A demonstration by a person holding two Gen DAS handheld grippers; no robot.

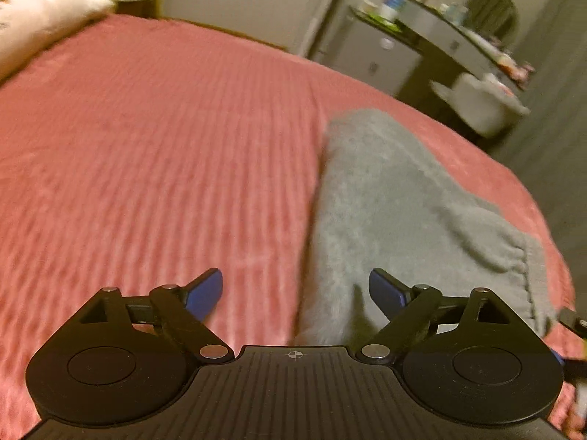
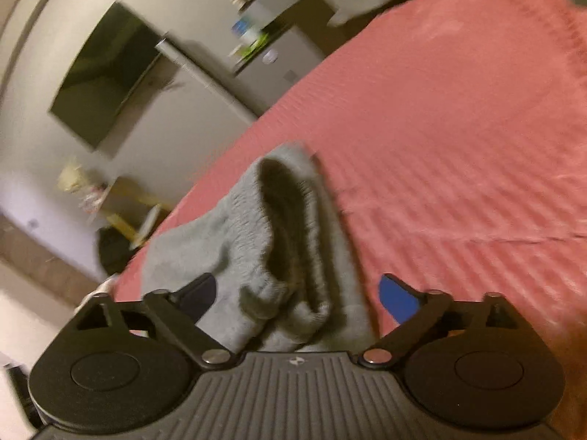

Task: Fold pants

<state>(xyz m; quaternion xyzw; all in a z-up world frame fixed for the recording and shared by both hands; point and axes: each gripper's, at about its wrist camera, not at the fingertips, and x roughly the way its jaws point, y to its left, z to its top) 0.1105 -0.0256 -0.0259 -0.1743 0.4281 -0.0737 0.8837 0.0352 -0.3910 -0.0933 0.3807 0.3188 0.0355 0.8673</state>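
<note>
A: Grey pants (image 1: pixel 385 198) lying on the pink bed cover (image 1: pixel 146 146), near the bed's edge on the room side. Already bunched narrow, looks part-folded, though blurry.

B: Left tool (image 1: pixel 295 293)?

A: Spread wide, blue pads apart, nothing between them. Hovering over the near end of the cloth, straddling its left edge: one pad over bare cover, the other over grey.

B: Right tool (image 2: pixel 297 295)?

A: Also spread, empty. Sitting right at the waistband opening (image 2: pixel 282 212), elastic rim gaping toward the lens. Fabric between the two fingers but not pinched.

B: Long axis?

A: From the left view, running straight away from the tool, toward the fridge (image 1: pixel 381 55) side of the room. Waistband end off to the right in that view, ribbed hem visible there.

B: Nearer side?

A: Right closer to the waistband, left closer to the leg edge. Probably a two-point pickup next: right on the band, left on the long edge. Only a guess.

B: Risks?

A: Fleecy, floppy cloth; likely to grab one layer only at the open band. Motion blur in both views, so exact contact not clear.
</note>
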